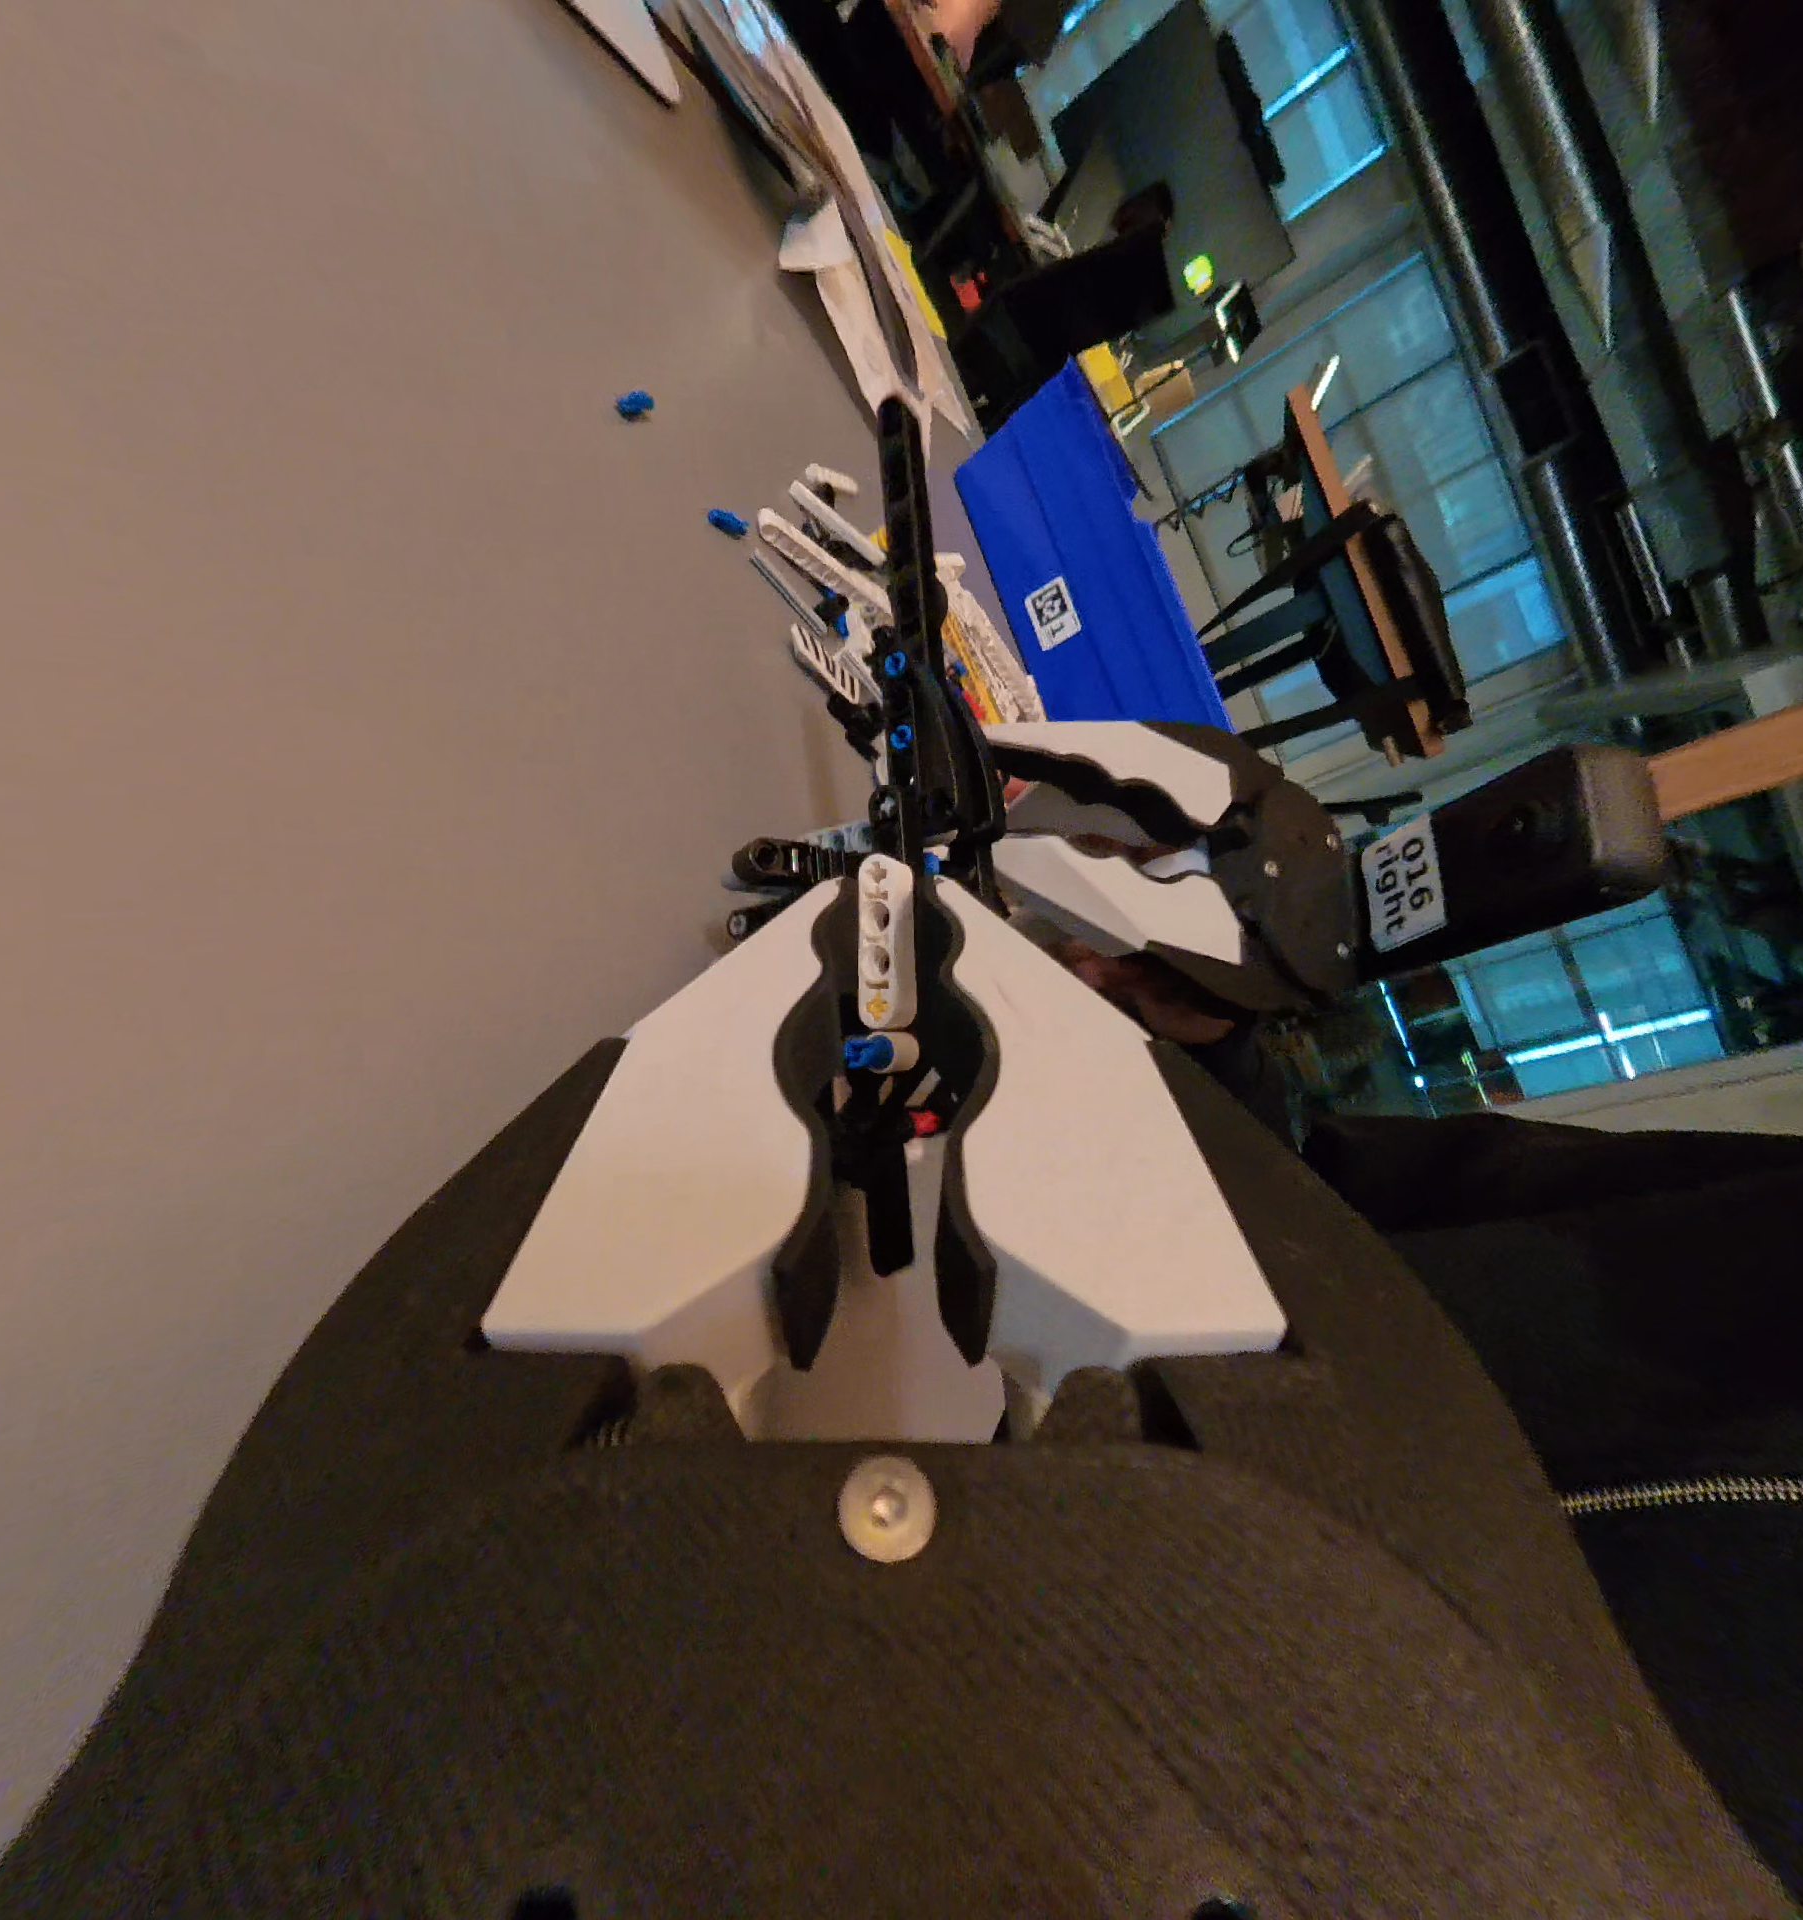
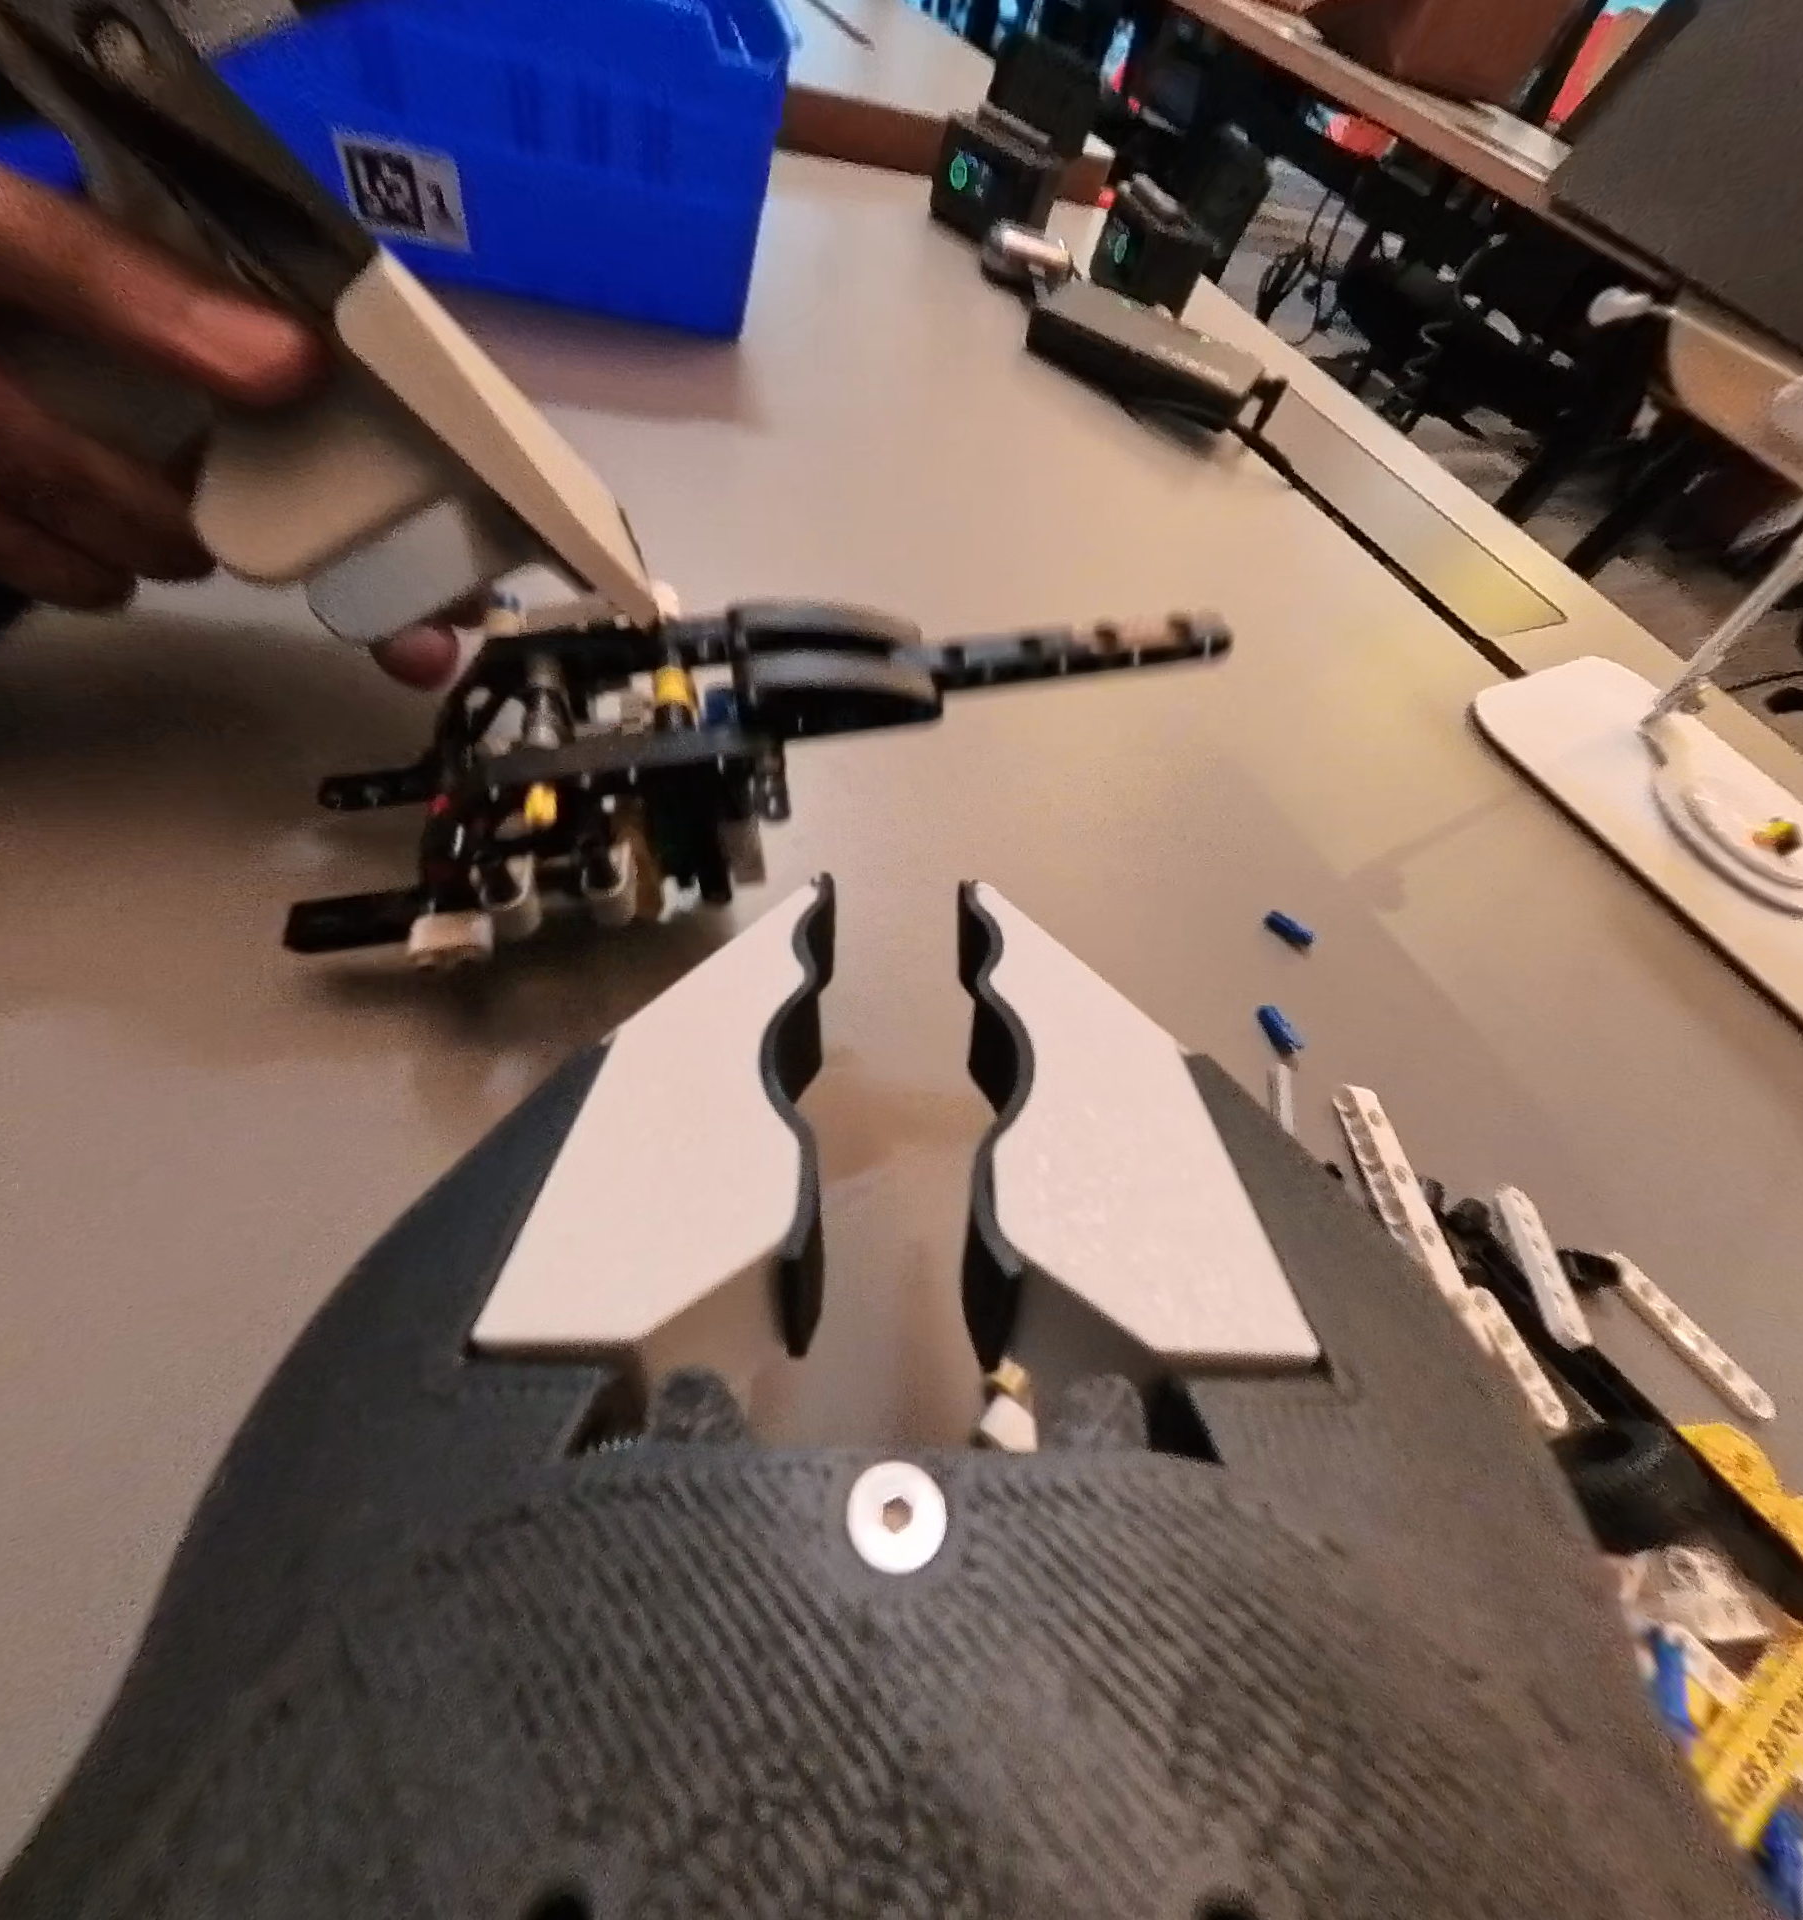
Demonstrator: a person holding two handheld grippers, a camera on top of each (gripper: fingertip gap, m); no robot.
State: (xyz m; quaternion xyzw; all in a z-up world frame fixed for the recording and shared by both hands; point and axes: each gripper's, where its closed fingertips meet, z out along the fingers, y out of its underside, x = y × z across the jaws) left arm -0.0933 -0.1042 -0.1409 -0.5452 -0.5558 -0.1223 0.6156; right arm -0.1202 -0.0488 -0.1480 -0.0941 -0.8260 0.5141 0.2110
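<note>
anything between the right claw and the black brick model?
Nothing visible. The right claw is open with only bare table ahead; the black brick model sits just forward and left of it, clamped by the left claw. The blue pins lie off right.

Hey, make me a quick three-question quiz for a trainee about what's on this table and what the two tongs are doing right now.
1. True or false: the right tongs grip a blue pin.
2. What do the left tongs clamp?
A. the blue bin
B. the black building-brick model
C. a white beam
3. What colour are the two small loose pins on the table?

Key:
1. False; they stand open, nothing between them.
2. B
3. Blue
</note>
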